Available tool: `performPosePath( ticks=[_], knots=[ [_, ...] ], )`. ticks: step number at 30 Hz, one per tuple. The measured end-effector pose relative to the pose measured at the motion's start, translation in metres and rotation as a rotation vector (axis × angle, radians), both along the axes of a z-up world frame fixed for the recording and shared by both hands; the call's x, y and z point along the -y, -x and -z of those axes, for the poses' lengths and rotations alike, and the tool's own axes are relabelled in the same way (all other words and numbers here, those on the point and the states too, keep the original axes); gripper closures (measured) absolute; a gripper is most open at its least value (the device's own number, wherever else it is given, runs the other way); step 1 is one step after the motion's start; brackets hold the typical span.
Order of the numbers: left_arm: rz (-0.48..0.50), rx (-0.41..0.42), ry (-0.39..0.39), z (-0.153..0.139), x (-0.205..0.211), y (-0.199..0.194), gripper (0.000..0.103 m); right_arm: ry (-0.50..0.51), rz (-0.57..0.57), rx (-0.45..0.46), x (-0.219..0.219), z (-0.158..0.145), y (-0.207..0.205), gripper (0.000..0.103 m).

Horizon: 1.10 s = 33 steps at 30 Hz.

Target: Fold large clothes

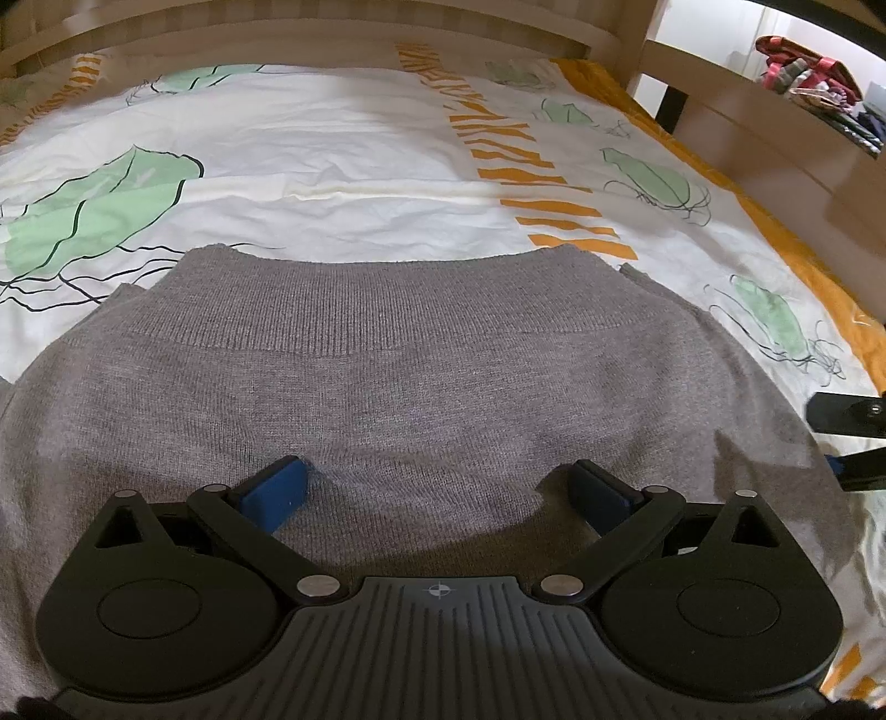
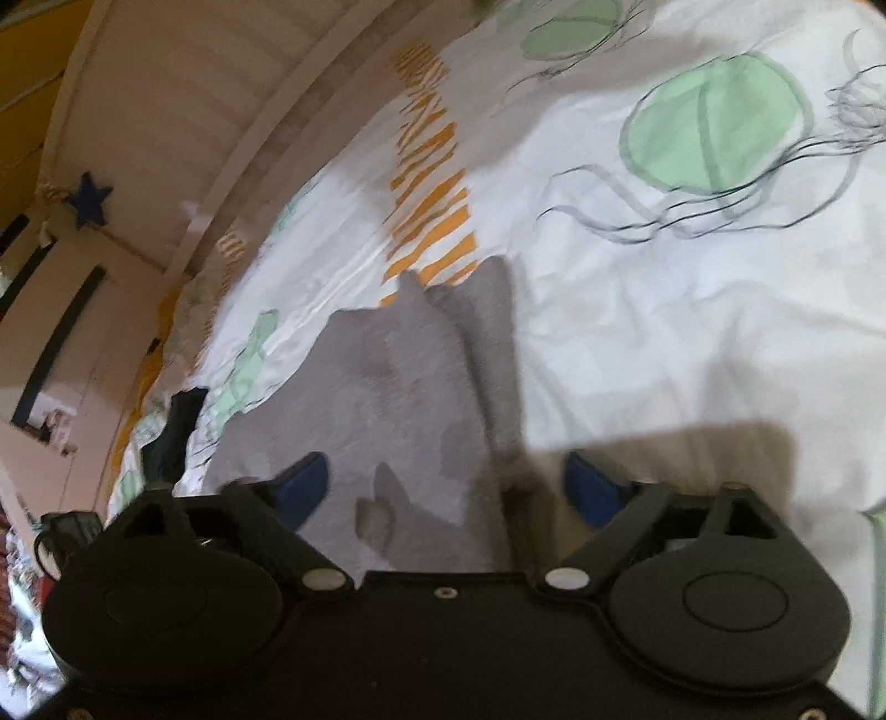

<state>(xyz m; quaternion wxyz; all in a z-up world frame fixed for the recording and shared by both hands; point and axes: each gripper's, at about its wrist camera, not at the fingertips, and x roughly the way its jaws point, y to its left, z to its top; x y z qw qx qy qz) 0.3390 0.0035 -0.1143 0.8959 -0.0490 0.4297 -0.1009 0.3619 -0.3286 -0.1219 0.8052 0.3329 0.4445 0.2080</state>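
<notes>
A grey knitted sweater (image 1: 398,376) lies flat on a bed, its ribbed hem band toward the far side. My left gripper (image 1: 437,487) is open just above the sweater, blue pads spread wide, holding nothing. The right gripper's black frame shows at the right edge of the left wrist view (image 1: 847,437). In the blurred right wrist view the sweater (image 2: 387,399) runs away from me, with a folded edge along its right side. My right gripper (image 2: 448,482) is open over that edge, holding nothing.
The bed cover (image 1: 343,155) is white with green leaf shapes and orange stripes. A wooden bed frame (image 1: 332,33) runs along the far side. A shelf with piled clothes (image 1: 814,83) stands at the right. A dark item (image 2: 177,426) lies at the bed's left edge.
</notes>
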Motion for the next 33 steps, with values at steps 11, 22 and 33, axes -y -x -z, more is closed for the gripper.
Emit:
performPosePath(
  ticks=[11, 22, 33],
  knots=[
    [-0.002, -0.003, -0.012, 0.000, 0.003, -0.001, 0.000, -0.191, -0.091, 0.071, -0.036, 0.024, -0.036, 0.000],
    [-0.151, -0.028, 0.208, -0.024, -0.031, -0.011, 0.065, -0.200, -0.111, 0.058, -0.027, 0.018, -0.028, 0.001],
    [-0.181, 0.005, 0.199, 0.004, -0.015, -0.019, 0.088, -0.185, -0.026, -0.015, -0.005, 0.028, -0.020, 0.061]
  ],
)
